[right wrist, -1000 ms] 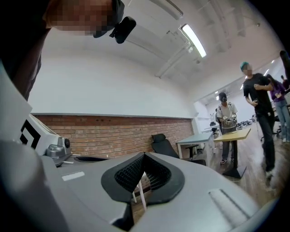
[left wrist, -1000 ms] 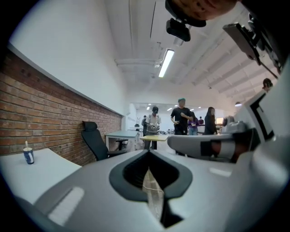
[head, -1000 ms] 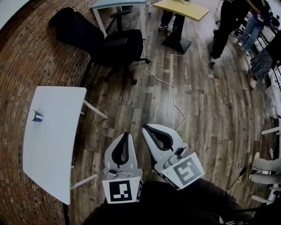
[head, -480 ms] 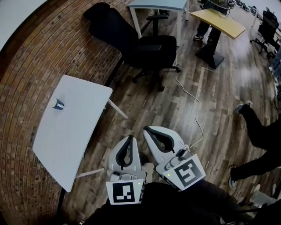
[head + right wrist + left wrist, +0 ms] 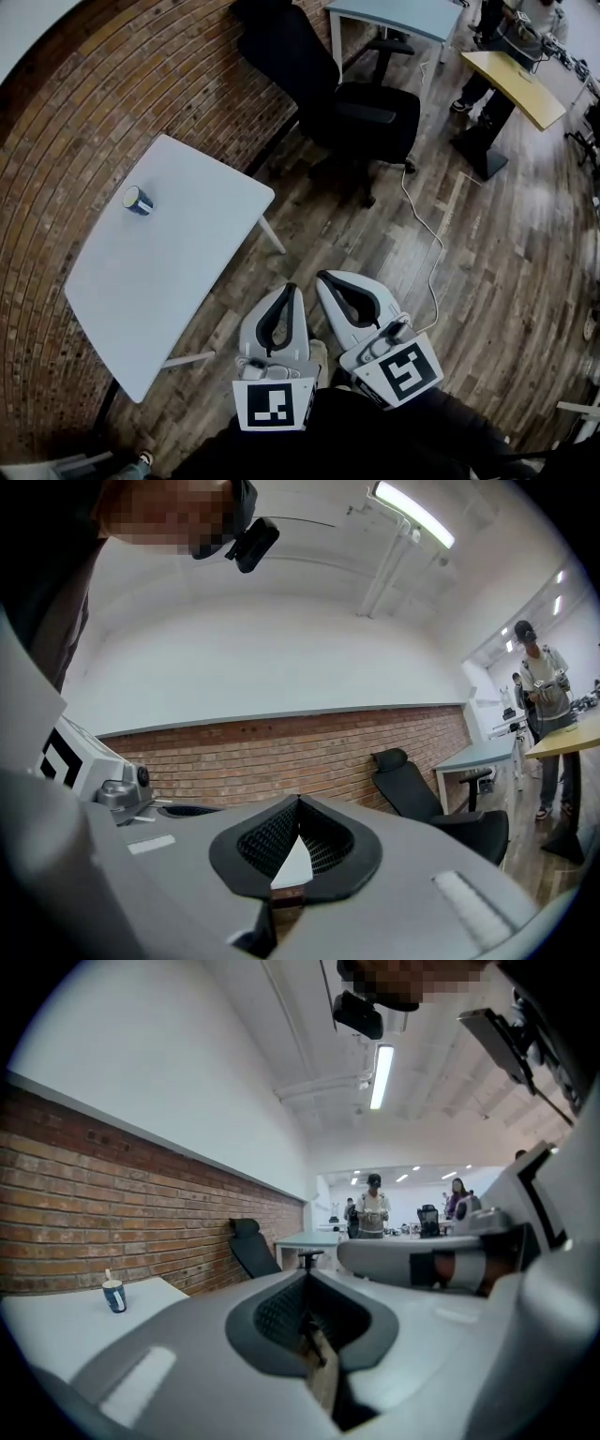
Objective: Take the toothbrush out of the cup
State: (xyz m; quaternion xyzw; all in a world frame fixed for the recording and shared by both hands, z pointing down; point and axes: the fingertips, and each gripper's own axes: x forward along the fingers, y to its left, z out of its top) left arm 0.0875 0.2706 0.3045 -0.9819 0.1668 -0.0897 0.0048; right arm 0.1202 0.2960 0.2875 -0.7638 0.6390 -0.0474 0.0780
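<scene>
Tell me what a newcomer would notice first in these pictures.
The left tool and right tool, both shut and empty, fill the bottom of the head view. Left of them a white table stands by the brick wall, bare but for a small cup near its wall-side edge. A black office chair sits beyond.

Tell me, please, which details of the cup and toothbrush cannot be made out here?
- Toothbrush: left gripper view, too small; only a pale stick above the cup.
- Cup's contents: head view, too small.
- Right gripper view: cup not in sight; the right gripper covers the lower picture.
</scene>
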